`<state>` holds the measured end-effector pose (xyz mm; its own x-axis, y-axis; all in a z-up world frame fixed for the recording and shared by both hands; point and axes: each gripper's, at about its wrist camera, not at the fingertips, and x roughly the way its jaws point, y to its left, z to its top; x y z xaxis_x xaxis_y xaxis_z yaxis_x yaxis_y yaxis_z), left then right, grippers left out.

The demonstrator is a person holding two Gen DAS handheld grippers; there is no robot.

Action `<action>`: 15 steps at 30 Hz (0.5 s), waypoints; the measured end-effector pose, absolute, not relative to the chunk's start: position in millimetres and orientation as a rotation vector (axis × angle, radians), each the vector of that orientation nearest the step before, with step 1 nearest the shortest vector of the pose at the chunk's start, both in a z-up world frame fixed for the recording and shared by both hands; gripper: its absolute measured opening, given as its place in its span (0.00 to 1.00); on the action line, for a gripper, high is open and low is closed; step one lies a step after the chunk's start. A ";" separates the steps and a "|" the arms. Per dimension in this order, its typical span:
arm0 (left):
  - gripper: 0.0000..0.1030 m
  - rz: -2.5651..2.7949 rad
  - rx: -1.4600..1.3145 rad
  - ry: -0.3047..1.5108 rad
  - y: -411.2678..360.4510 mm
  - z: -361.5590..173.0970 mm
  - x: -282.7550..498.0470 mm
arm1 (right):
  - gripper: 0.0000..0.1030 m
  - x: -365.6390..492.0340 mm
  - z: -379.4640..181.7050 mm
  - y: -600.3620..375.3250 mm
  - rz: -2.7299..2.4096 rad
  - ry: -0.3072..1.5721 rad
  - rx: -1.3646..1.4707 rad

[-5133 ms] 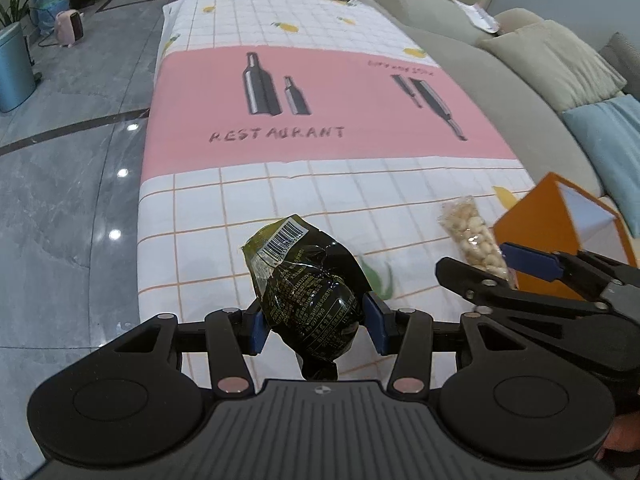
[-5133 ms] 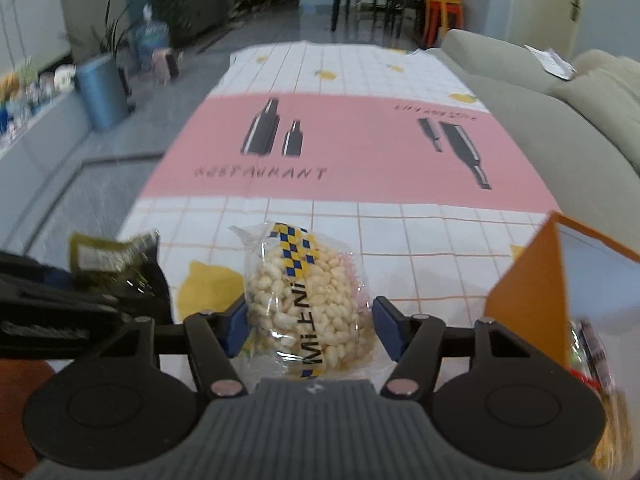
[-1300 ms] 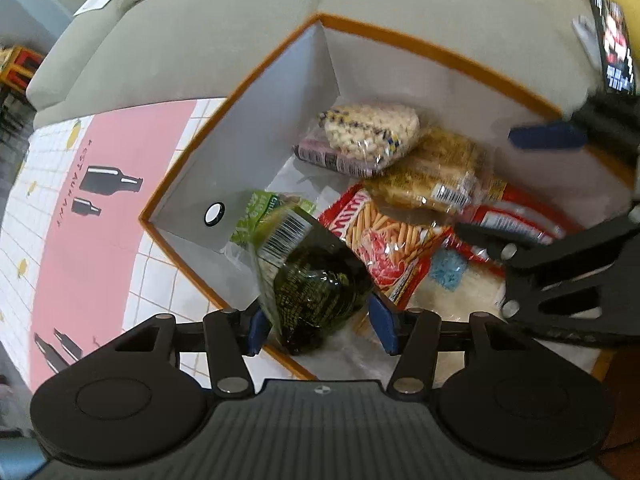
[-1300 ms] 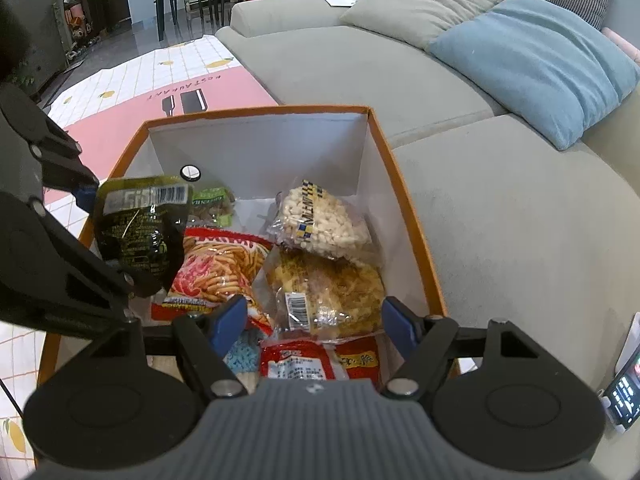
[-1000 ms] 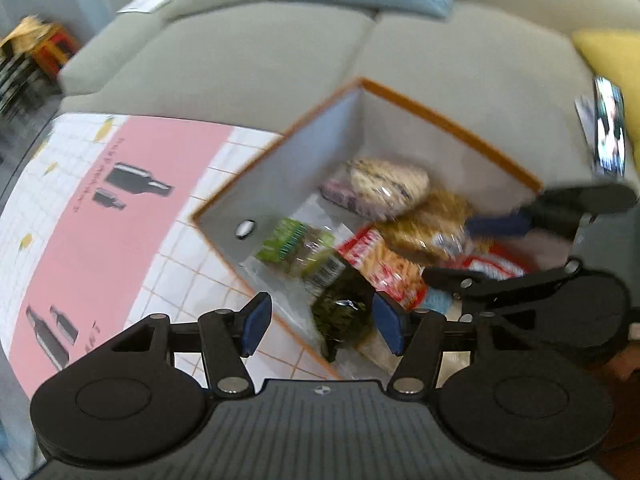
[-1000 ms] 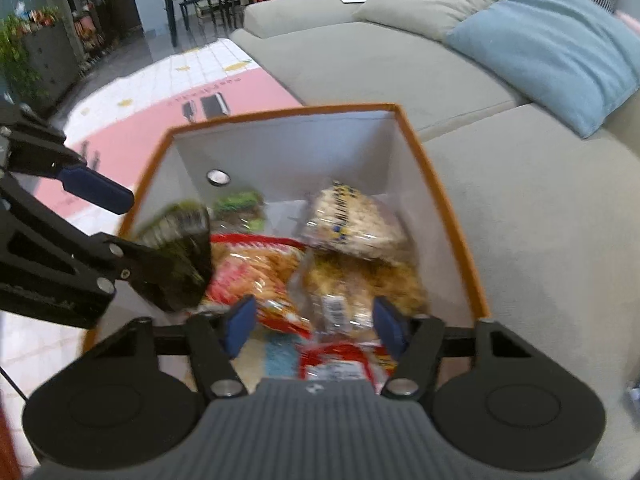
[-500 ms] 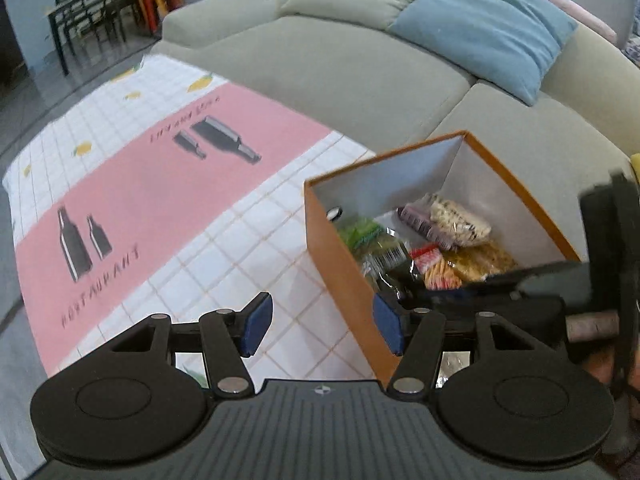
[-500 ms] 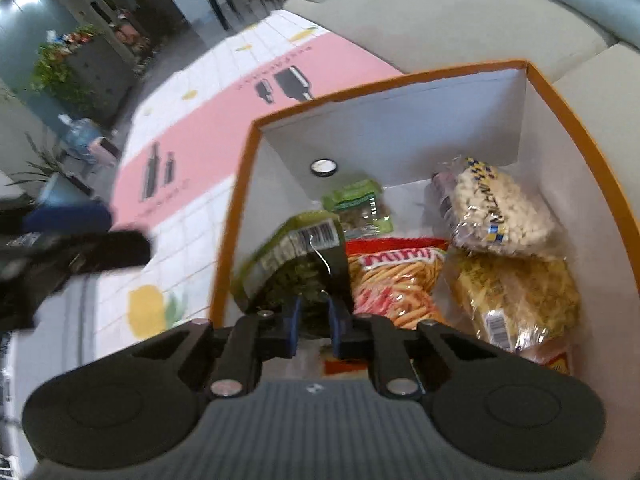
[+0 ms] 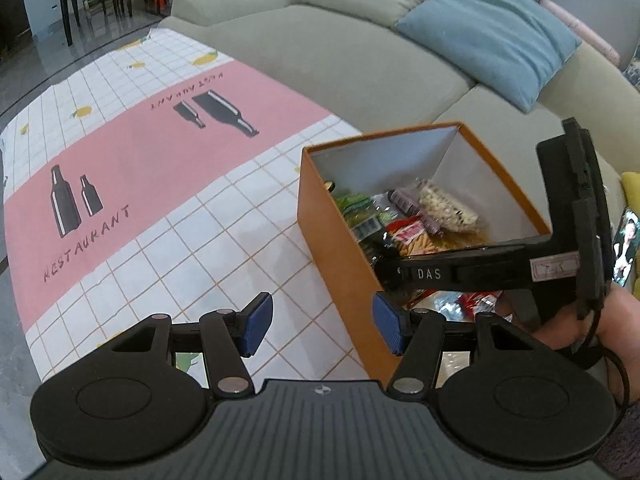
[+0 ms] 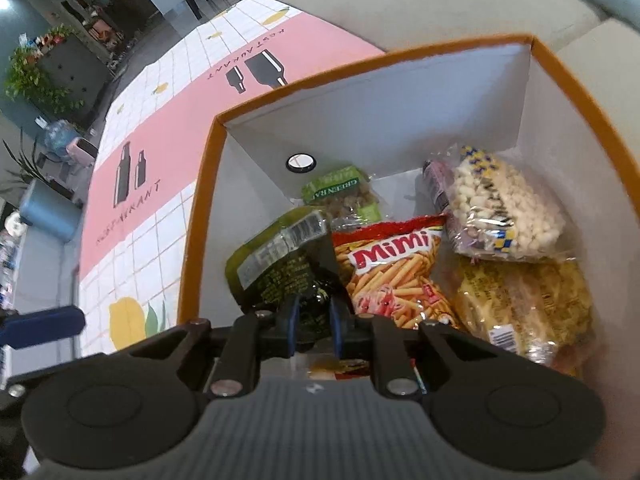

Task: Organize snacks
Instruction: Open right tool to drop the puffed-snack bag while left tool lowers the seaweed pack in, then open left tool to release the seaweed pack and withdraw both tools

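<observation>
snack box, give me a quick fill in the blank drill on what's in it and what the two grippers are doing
1. The right gripper pinches the dark green ____ pouch.
2. The snack box is ____ on the outside.
3. The red bag beside the pouch reads ____.
4. The left gripper holds ____ between its open jaws.

Missing words: snack; orange; Mimi; nothing

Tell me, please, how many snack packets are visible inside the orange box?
6, perhaps more hidden: dark green packet front left, green one behind, red Mimi centre, white puffs back right, yellow below, one under the gripper.
</observation>
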<state>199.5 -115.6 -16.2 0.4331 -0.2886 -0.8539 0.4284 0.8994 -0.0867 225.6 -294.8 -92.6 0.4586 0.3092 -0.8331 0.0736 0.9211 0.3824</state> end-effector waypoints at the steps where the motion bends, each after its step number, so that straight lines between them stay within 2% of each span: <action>1: 0.66 -0.450 0.146 1.018 -114.7 -13.8 197.3 | 0.18 222.7 -85.9 -293.4 0.151 1.080 0.390; 4: 0.66 -0.442 0.141 0.964 -111.0 -3.9 186.6 | 0.19 206.0 -61.4 -288.5 0.164 1.015 0.358; 7: 0.66 -0.429 0.140 0.899 -107.4 8.9 172.3 | 0.34 178.1 -36.1 -285.2 0.169 0.949 0.321; 12: 0.66 -0.395 0.169 0.774 -101.7 33.2 141.7 | 0.39 137.8 0.0 -277.8 0.198 0.868 0.256; 15: 0.66 -0.377 0.172 0.709 -94.8 44.4 121.9 | 0.50 113.9 17.3 -273.0 0.206 0.823 0.248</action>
